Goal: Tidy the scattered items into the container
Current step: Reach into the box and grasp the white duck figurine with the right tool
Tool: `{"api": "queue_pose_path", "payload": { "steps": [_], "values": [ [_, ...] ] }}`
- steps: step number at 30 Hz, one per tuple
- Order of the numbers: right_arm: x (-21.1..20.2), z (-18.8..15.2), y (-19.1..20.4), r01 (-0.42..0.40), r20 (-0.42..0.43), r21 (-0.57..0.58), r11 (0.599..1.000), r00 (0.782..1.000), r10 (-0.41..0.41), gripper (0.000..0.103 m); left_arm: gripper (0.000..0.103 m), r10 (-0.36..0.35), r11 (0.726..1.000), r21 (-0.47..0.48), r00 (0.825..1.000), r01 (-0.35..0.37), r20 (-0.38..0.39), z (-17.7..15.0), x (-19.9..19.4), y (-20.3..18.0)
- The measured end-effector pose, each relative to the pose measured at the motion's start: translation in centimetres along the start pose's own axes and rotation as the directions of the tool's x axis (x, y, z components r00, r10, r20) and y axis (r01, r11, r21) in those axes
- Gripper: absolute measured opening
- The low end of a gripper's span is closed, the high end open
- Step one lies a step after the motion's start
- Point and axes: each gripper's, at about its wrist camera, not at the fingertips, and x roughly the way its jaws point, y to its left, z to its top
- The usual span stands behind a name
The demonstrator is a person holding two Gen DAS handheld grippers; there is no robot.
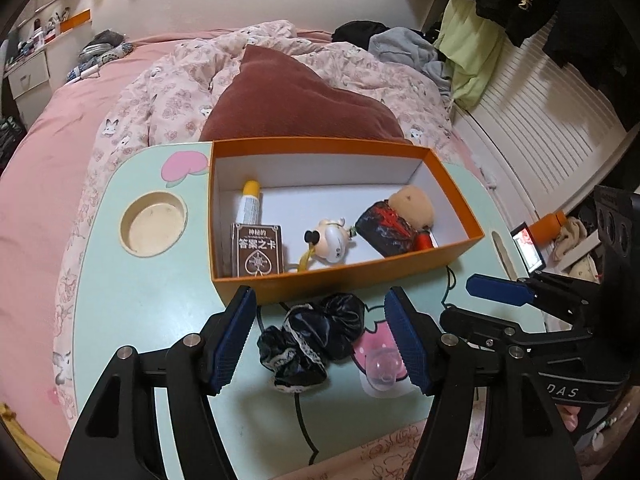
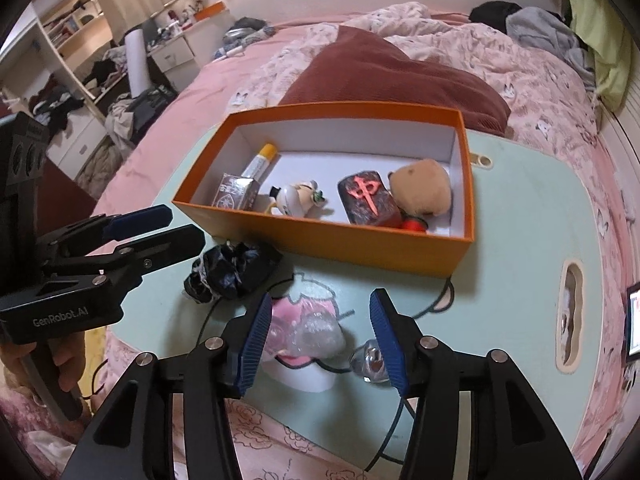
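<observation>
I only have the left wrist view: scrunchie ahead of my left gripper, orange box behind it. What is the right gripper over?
Observer: The right gripper stands open around a clear crinkled plastic piece on the lap table. Its pads do not press it.
Operator: Anything else loose there?
Observer: A small shiny object lies by the gripper's right finger. I cannot tell what it is.
Operator: Is my left gripper holding anything?
Observer: No. The left gripper is open and empty, with its tips beside the black scrunchie.

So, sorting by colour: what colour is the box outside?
Orange box, white inside; right wrist view shows it best.
</observation>
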Motion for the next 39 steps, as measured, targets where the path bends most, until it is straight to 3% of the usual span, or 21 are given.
{"api": "queue_pose_path", "payload": {
  "steps": [15, 21, 27, 30, 34, 37, 39],
  "values": [
    [1.2, 3.6, 0.4, 0.004, -0.014, -0.076, 0.997, 1.0, -0.005, 0.048, 0.067, -0.018, 0.999, -0.046, 1.0, 0.018, 0.006, 2.2, 1.2, 1.9],
    [1.5, 5.5, 0.0, -0.032, -0.009, -0.07, 0.997, 0.999, 0.032, 0.048, 0.067, -0.038, 0.997, -0.068, 0.999, 0.04, 0.036, 3.4, 1.2, 2.7],
    [2.0, 8.0, -0.5, -0.017, 0.003, -0.086, 0.996, 1.0, 0.018, 0.048, 0.067, -0.022, 0.996, -0.091, 1.0, 0.024, 0.02, 4.4, 2.0, 3.6],
    [2.6, 9.1, -0.9, -0.001, -0.006, -0.1, 0.995, 1.0, 0.0, 0.038, 0.067, -0.018, 0.994, -0.111, 1.0, 0.02, 0.022, 4.5, 2.1, 4.4],
    [4.4, 10.5, -1.4, -0.012, -0.054, -0.107, 0.994, 0.998, 0.006, 0.031, 0.067, 0.031, 0.99, -0.14, 0.995, -0.017, 0.097, 4.7, 1.1, 6.0],
    [6.2, 11.2, -1.4, -0.14, -0.156, -0.073, 0.988, 0.979, 0.127, 0.029, 0.067, 0.066, 0.986, -0.161, 0.99, -0.045, 0.128, 5.0, 0.6, 7.1],
    [7.5, 11.4, -0.7, -0.164, -0.222, -0.088, 0.983, 0.965, 0.141, 0.029, 0.067, 0.057, 0.983, -0.183, 0.99, -0.032, 0.13, 5.2, 0.5, 7.9]
  ]
}}
